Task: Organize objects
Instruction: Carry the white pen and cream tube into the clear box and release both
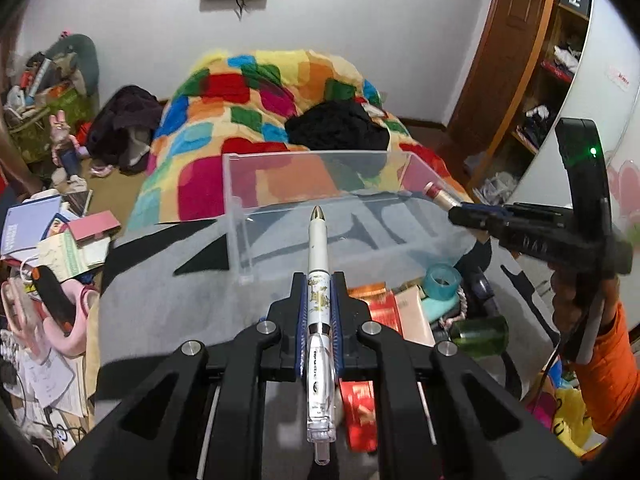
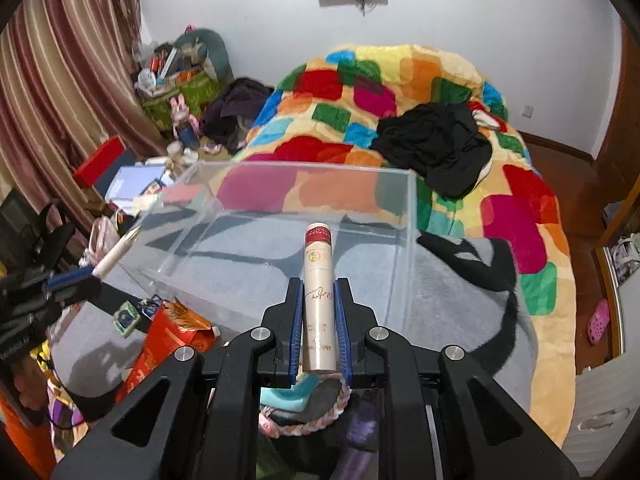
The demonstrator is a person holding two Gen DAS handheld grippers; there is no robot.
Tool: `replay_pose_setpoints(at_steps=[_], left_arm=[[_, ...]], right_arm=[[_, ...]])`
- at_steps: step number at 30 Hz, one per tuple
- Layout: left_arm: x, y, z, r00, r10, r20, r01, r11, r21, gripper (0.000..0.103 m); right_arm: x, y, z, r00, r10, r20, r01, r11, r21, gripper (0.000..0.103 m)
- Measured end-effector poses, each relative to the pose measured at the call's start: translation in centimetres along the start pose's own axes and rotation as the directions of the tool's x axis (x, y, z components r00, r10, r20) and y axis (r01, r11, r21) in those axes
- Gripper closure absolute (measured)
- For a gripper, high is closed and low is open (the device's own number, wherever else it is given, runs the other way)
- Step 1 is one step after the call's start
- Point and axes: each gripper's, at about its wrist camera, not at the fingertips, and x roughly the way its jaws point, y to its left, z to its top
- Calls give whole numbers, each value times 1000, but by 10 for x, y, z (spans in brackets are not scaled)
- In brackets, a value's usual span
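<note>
From the left wrist view, the left gripper (image 1: 319, 300) has its jaws clenched on a white ballpoint pen with a gold tip (image 1: 318, 272), which points at the near wall of the clear rectangular plastic bin (image 1: 280, 184). That bin sits on a grey and black blanket (image 1: 168, 280) on the bed; beyond the bin lies a patchwork fleece cover in bright colours (image 1: 248, 96), and to the bin's right the right gripper (image 1: 460, 210) reaches in. From the right wrist view, the right gripper (image 2: 318, 312) has its jaws clamped on a cream cylindrical tube with a red cap (image 2: 317, 280), held over the bin's (image 2: 400, 208) near edge. Left of the bin hang striped curtains (image 2: 68, 80); behind it is a white wall (image 2: 480, 8).
</note>
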Motion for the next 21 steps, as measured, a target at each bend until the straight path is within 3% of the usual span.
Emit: replay_pose_setpoints(at_steps=[9, 21], left_arm=[[49, 2, 35, 990, 4, -141, -4, 1000, 1, 93], [48, -2, 40, 991, -12, -137, 14, 1000, 18, 93]], right_arm=[[30, 3, 9, 997, -8, -77, 6, 1000, -22, 89], [26, 14, 9, 997, -6, -80, 1, 998, -62, 89]])
